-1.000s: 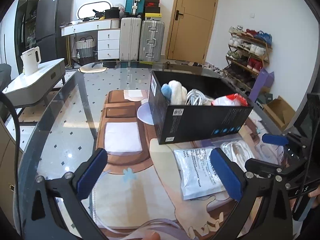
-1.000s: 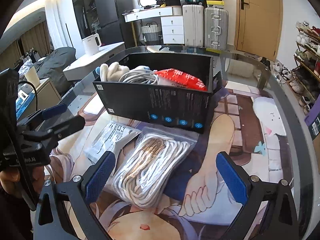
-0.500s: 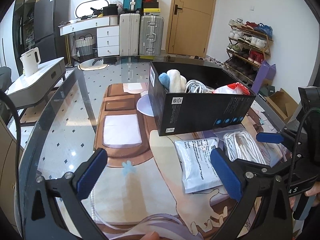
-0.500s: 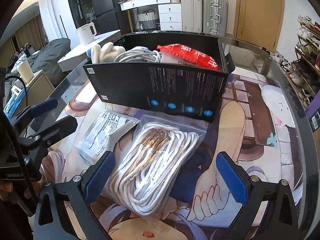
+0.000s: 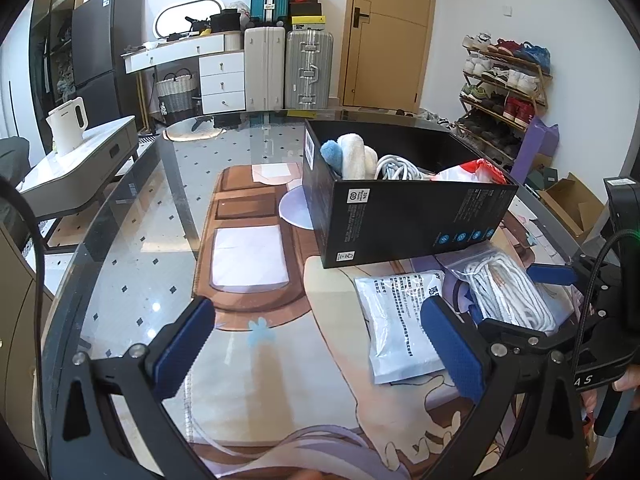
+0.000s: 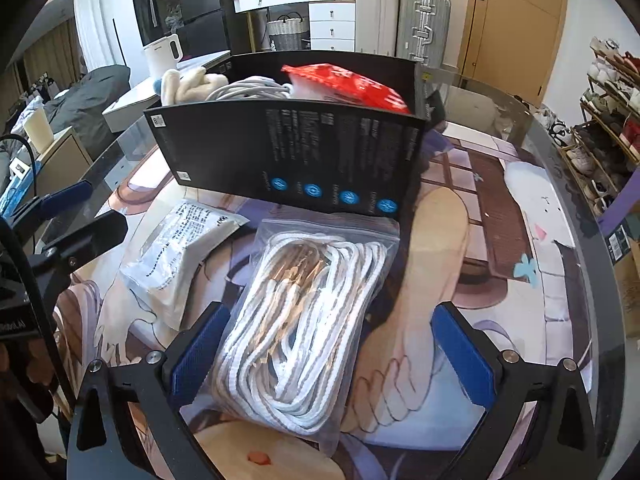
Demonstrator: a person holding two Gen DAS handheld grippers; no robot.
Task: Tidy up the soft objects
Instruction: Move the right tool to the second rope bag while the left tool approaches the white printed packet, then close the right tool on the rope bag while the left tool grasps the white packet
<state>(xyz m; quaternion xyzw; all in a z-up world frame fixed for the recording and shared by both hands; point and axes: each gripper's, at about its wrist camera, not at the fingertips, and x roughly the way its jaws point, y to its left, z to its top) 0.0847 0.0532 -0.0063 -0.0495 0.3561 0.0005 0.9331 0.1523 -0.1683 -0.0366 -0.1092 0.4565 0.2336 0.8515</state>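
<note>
A clear bag of white rope (image 6: 304,320) lies on the printed mat in front of a black box (image 6: 304,160). My right gripper (image 6: 332,352) is open and straddles the near end of the bag, low over it. A flat white printed pouch (image 6: 180,256) lies left of the bag. The box holds a cream and blue plush (image 5: 352,156), coiled white cable (image 5: 396,168) and a red and white packet (image 6: 348,84). My left gripper (image 5: 320,344) is open and empty over the mat, left of the pouch (image 5: 400,320) and the rope bag (image 5: 508,292).
The round glass table (image 5: 132,240) carries an anime-print mat (image 5: 280,360). The other gripper shows at the right in the left wrist view (image 5: 560,312) and at the left in the right wrist view (image 6: 68,220). Suitcases, drawers and a shoe rack stand beyond.
My right gripper has moved forward and down, so the rope bag now sits between its open fingers. My left gripper has drifted slightly and stays open.
</note>
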